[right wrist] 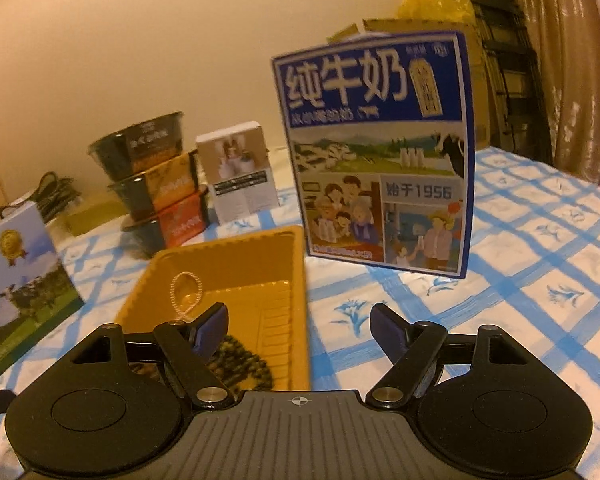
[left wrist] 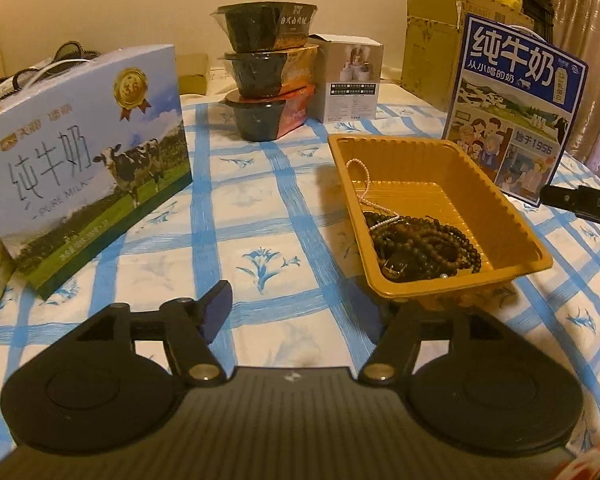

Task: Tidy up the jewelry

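A shallow yellow-brown plastic tray (left wrist: 512, 208) lies on the blue-checked cloth. Dark bead strings (left wrist: 424, 248) are piled in its near end, and a thin pearl string (left wrist: 364, 184) climbs its left wall. My left gripper (left wrist: 304, 308) stands open just before the tray's near left corner, nothing between its fingers; the right fingertip is hidden behind the tray's rim. In the right wrist view the tray (right wrist: 252, 256) sits low left, with the pearl loop (right wrist: 186, 292) and dark beads (right wrist: 240, 364) inside. My right gripper (right wrist: 300, 322) is open and empty, its left finger over the tray.
A pale milk carton box (left wrist: 88, 152) stands at the left and a blue milk box (left wrist: 512, 112) behind the tray at the right. Three stacked black bowls (left wrist: 268, 72) and a small white box (left wrist: 352, 80) stand at the back, with cardboard boxes (left wrist: 428, 48) behind them.
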Demonstrator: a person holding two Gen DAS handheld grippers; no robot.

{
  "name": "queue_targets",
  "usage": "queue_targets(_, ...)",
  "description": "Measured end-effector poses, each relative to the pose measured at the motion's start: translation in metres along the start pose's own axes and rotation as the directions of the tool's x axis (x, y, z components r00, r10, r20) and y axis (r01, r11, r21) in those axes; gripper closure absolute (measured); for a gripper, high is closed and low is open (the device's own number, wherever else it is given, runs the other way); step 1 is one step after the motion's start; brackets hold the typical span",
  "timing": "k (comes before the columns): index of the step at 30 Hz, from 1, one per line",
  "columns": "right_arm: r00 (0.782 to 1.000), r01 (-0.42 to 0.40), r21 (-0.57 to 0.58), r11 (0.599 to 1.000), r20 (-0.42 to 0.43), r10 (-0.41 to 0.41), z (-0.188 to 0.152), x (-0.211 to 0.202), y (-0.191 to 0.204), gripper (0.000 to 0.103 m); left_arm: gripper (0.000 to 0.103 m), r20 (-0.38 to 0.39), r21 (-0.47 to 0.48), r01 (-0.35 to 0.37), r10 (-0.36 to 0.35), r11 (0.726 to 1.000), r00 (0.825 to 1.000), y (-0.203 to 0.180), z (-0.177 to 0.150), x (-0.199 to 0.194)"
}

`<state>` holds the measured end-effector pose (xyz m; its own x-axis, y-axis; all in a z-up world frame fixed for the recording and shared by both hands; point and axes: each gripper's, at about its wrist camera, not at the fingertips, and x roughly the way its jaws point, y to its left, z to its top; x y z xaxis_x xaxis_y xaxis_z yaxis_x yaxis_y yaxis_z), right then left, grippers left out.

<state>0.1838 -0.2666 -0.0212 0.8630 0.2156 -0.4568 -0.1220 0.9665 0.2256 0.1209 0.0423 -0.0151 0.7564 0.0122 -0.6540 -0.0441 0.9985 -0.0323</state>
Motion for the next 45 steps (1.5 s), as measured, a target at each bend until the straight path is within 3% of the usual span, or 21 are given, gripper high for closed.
queue_targets(10, 0.993, -0.067, -0.022, 0.997, -0.095, 0.065, -0.021, -0.051, 0.048, 0.022, 0.03, -0.026, -0.029, -0.005, 0.005, 1.0, 1.0, 0.01, -0.018, -0.041)
queue_targets(15, 0.98, -0.088, 0.0, 0.996, -0.178, 0.086, -0.033, -0.068, 0.062, 0.022, 0.03, -0.027, -0.036, -0.008, 0.007, 0.999, 1.0, 0.014, -0.033, -0.064)
queue_targets(23, 0.951, -0.129, -0.056, 0.99, -0.29, 0.108, -0.06, -0.091, 0.09, 0.022, 0.03, -0.045, -0.047, -0.016, 0.014, 0.999, 0.999, 0.016, -0.056, -0.089)
queue_targets(38, 0.92, -0.139, -0.058, 0.989, -0.376, 0.107, -0.079, -0.119, 0.095, 0.022, 0.027, -0.092, -0.019, 0.005, -0.006, 1.0, 0.996, -0.004, -0.076, -0.107)
queue_targets(45, 0.924, -0.131, -0.092, 0.987, -0.373, 0.088, -0.078, -0.12, 0.097, 0.022, 0.027, -0.103, -0.006, 0.018, -0.018, 1.0, 0.995, -0.012, -0.073, -0.112)
